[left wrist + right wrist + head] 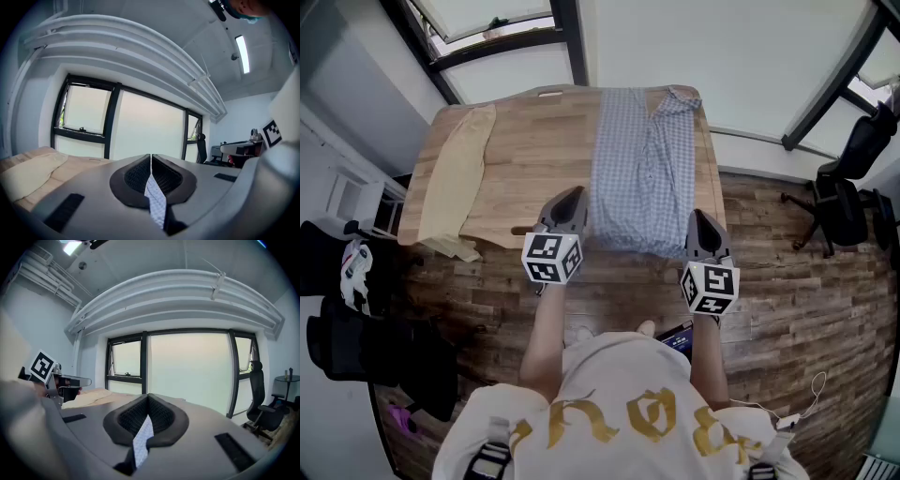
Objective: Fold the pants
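Pants: blue-checked, laid flat on the right half of the wooden table, with the hem at the near edge.
Left gripper: jaws pressed together, pinching the hem's left corner.
Right gripper: jaws pressed together, pinching the hem's right corner.
Beige garment: on the table's left side, apart from the pants.

Pants: light blue-and-white checked fabric, spread lengthwise on the right half of the wooden bench. The far end is crumpled at the far edge. The near end lies at the near edge, one corner pinched in the left claw, the other in the right claw.
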The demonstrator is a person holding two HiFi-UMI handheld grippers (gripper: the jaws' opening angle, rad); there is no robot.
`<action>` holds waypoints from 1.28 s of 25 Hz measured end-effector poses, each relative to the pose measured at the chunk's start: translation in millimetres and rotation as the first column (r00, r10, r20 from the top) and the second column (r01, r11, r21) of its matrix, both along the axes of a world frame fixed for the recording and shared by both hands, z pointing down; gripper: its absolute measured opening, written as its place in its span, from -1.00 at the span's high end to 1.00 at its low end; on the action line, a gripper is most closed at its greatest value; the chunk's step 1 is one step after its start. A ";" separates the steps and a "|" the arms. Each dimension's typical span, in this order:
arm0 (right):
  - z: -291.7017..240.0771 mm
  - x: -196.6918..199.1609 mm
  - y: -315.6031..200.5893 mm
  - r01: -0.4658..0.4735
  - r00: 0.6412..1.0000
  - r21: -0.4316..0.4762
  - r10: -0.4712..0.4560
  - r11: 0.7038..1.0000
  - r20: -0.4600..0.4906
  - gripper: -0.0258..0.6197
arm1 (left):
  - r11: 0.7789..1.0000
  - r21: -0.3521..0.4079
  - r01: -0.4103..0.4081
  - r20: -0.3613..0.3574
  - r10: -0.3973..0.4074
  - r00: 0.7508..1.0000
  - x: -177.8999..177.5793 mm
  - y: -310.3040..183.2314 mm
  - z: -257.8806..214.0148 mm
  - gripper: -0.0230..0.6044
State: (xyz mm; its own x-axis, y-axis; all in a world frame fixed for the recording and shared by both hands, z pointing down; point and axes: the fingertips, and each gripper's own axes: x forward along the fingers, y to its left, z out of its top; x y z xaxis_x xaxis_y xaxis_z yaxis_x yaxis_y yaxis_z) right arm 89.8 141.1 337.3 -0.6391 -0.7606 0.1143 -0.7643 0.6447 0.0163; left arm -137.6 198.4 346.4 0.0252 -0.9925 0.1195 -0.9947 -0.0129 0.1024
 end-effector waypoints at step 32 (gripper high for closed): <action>33.2 -11.3 -52.4 0.186 0.980 -0.162 -0.171 0.969 0.098 0.87 | 0.992 -0.004 0.129 -0.082 -0.128 0.988 -13.4 -22.7 14.4 0.80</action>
